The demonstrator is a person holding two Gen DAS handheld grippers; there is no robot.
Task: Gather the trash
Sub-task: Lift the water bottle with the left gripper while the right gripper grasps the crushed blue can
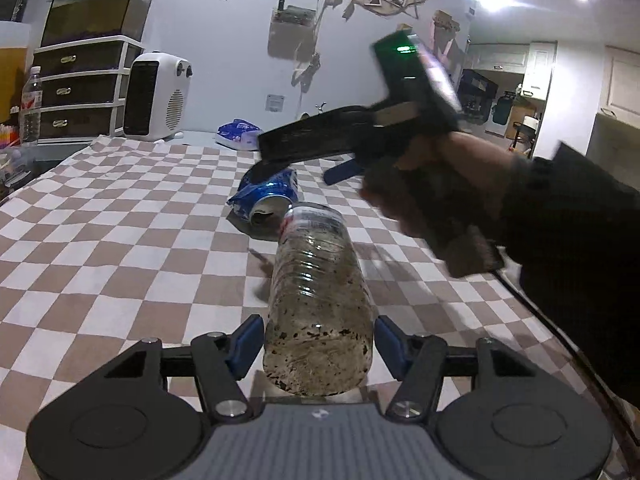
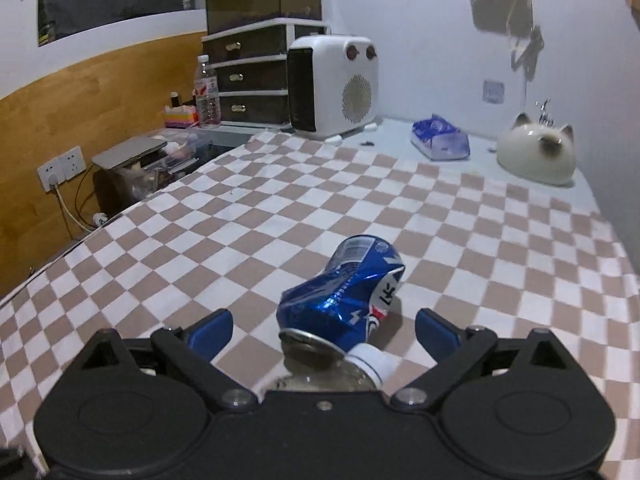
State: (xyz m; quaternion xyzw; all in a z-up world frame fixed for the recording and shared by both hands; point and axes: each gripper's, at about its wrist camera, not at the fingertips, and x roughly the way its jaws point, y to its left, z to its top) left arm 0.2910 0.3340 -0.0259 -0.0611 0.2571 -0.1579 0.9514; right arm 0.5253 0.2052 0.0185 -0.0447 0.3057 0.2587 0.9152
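On the checked cloth, left wrist view: a clear plastic bottle lies on its side, base toward the camera, neck pointing away.
Left gripper: its blue pads sit on either side of the bottle's base; the right pad looks to touch, the left shows a thin gap, so a firm pinch is not certain. The low, slanted approach suits a bottle lying flat.
Crushed blue can: it lies just beyond the bottle's neck, touching or nearly so.
Right gripper: blurred, carried in the person's hand above the can from the right; its spread cannot be read here.
Far edge: a white heater and a drawer unit stand by the wall, well clear.

Right wrist view, crushed blue can: it lies on its side, centred ahead.
Right gripper: fingers spread wide, nothing between the pads, the can just past them, likely lined up for a grab.
Bottle cap: white, close under the camera beside the can's rim.
Tablecloth: no other trash is visible on it.
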